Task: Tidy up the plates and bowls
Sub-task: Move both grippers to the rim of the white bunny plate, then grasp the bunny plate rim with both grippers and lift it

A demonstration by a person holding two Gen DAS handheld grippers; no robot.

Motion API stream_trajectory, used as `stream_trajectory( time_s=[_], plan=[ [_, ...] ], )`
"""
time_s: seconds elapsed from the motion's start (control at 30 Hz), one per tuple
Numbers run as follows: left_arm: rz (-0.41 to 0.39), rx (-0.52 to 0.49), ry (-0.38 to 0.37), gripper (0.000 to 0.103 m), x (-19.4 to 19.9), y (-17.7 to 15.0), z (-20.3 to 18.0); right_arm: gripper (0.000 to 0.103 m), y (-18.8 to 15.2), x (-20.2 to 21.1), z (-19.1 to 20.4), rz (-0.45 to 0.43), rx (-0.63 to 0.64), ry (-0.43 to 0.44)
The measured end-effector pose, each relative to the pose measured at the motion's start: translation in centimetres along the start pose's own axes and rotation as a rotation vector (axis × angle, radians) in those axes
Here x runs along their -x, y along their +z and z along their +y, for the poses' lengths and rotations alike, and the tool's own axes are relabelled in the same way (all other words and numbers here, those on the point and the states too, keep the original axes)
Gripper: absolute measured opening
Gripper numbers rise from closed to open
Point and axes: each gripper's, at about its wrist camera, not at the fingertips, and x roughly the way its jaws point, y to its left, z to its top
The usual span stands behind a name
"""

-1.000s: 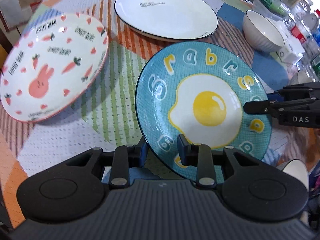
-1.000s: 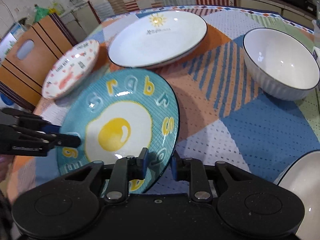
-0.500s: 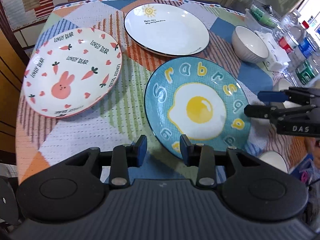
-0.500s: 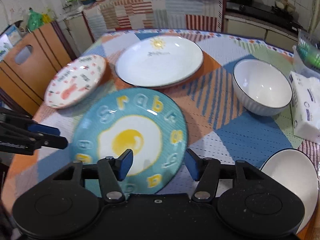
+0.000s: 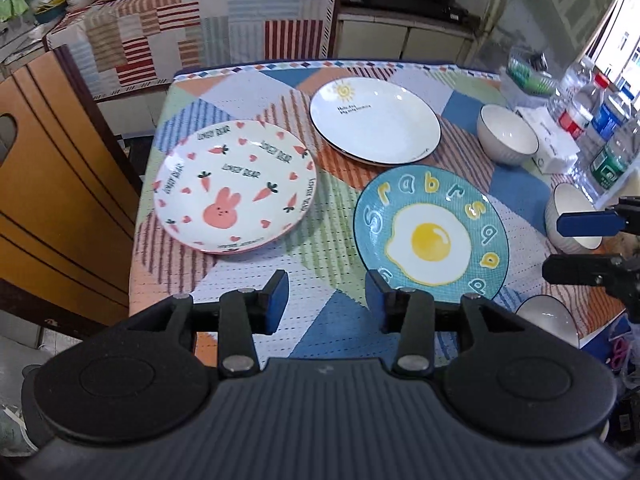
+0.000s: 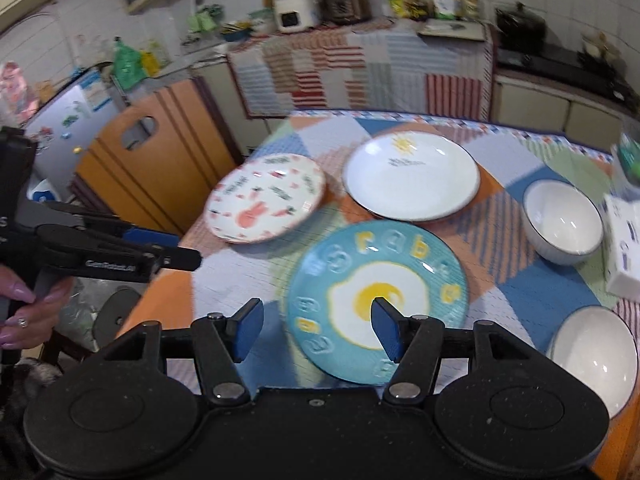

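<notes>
Now, well left of the egg plate (image 5: 430, 236): the rabbit plate (image 5: 234, 196), flat on the tablecloth (image 5: 240, 280) and apart from it. Just off the egg plate's near-left rim: the left gripper (image 5: 326, 298), above the cloth, jaws opening, nothing between the pads. In the middle, the egg plate itself, lying flat, free of both grippers. Beyond it, near its far rim but apparently not touching: the white sun plate (image 5: 376, 120). Right of the egg plate: the right gripper (image 5: 582, 246), jaws likewise opening and empty, hanging over a white bowl (image 5: 572, 220). Farther back on that side, a second bowl (image 5: 507, 140); nearer, by the table edge, a third (image 5: 548, 320).

Probably a release just finishing, with stacking to follow. To do it well:
- Open fully before pulling away, so no pad drags the rim.
- Lift straight clear of the egg plate, not across it.
- Take the next plate at opposite rims, one gripper each side, and keep it level.
- Lower gently onto the larger plate, centred; glazed ware slips and chips easily.
- Keep the right gripper from knocking the bowl below it.
</notes>
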Motion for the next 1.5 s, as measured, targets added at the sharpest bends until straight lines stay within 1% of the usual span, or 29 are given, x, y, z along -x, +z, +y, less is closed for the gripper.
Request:
stream_trajectory(
  time_s=[0.07, 0.13, 0.2, 0.3, 0.37, 0.4, 0.43, 0.5, 0.6, 0.7, 0.73, 0.8, 0.83, 0.93, 1.0, 1.07, 1.1, 1.13, 1.17, 1.2, 1.27, 1.4, 1.47, 1.5],
  plan=[
    [-0.019, 0.005, -0.004, 0.045, 0.5, -0.3, 0.3, 0.067, 0.4, 0.4, 1.0, -0.015, 0.025, 0.015],
    [-0.051, -0.034, 0.001, 0.055, 0.9, -0.6, 0.3, 0.070, 0.9, 0.5, 1.8, -0.027, 0.056, 0.027],
    [-0.072, -0.048, 0.000, 0.059, 1.2, -0.7, 0.3, 0.072, 1.7, 0.6, 2.6, -0.050, 0.087, 0.038],
    [-0.085, -0.045, 0.000, 0.061, 1.2, -0.6, 0.7, 0.075, 3.2, 0.2, 3.4, -0.071, 0.107, 0.052],
    [-0.102, -0.042, 0.016, 0.065, 1.1, -0.6, 1.3, 0.075, 4.0, -0.5, 3.8, -0.083, 0.115, 0.064],
    [-0.107, -0.031, 0.023, 0.070, 0.9, -0.6, 1.7, 0.076, 4.4, -1.0, 3.9, -0.089, 0.123, 0.067],
    [-0.108, -0.015, 0.030, 0.074, 0.7, -0.5, 2.3, 0.076, 4.7, -1.6, 4.1, -0.091, 0.131, 0.065],
    [-0.098, 0.015, 0.047, 0.079, 0.0, -0.1, 3.4, 0.076, 5.2, -2.7, 4.5, -0.102, 0.159, 0.065],
    [-0.078, 0.017, 0.072, 0.082, -1.4, 1.5, 5.0, 0.076, 5.9, -4.5, 4.8, -0.130, 0.199, 0.070],
    [-0.044, 0.016, 0.079, 0.084, -3.3, 3.0, 6.7, 0.076, 6.8, -6.6, 4.7, -0.139, 0.215, 0.072],
    [-0.034, 0.013, 0.069, 0.084, -3.9, 3.3, 7.2, 0.076, 7.1, -7.3, 4.8, -0.137, 0.217, 0.072],
    [-0.018, 0.031, 0.054, 0.084, -5.4, 3.7, 8.3, 0.076, 7.6, -9.0, 4.4, -0.124, 0.211, 0.077],
    [-0.012, 0.043, 0.059, 0.084, -6.1, 3.7, 8.7, 0.076, 7.9, -9.8, 4.3, -0.113, 0.208, 0.087],
    [-0.008, 0.095, 0.105, 0.084, -8.0, 3.9, 10.1, 0.076, 8.6, -12.6, 3.6, -0.077, 0.197, 0.107],
    [0.012, 0.130, 0.139, 0.084, -9.3, 4.1, 11.0, 0.076, 8.9, -14.6, 2.9, -0.045, 0.171, 0.113],
    [0.039, 0.171, 0.157, 0.084, -10.7, 4.2, 11.9, 0.076, 9.2, -16.6, 2.0, -0.001, 0.117, 0.106],
    [0.052, 0.183, 0.167, 0.084, -11.2, 4.2, 12.1, 0.073, 9.3, -17.5, 1.7, 0.026, 0.094, 0.113],
    [0.063, 0.192, 0.168, 0.084, -11.7, 4.1, 12.4, 0.069, 9.5, -18.3, 1.3, 0.064, 0.080, 0.126],
    [0.066, 0.194, 0.157, 0.084, -12.1, 3.9, 12.6, 0.061, 9.6, -19.3, 1.1, 0.111, 0.072, 0.141],
    [0.070, 0.197, 0.153, 0.084, -12.4, 3.8, 12.8, 0.060, 9.6, -19.9, 1.0, 0.133, 0.064, 0.144],
    [0.083, 0.199, 0.149, 0.084, -13.1, 3.4, 13.1, 0.060, 9.7, -20.7, 0.7, 0.134, 0.055, 0.130],
    [0.095, 0.221, 0.137, 0.081, -14.0, 2.7, 13.8, 0.060, 9.6, -22.5, 0.3, 0.162, 0.054, 0.106],
    [0.083, 0.254, 0.157, 0.074, -14.2, 2.6, 14.5, 0.060, 9.6, -23.4, -0.1, 0.168, 0.027, 0.092],
    [0.072, 0.272, 0.165, 0.068, -14.2, 2.5, 15.0, 0.060, 9.5, -23.8, -0.4, 0.169, 0.010, 0.090]
  ],
)
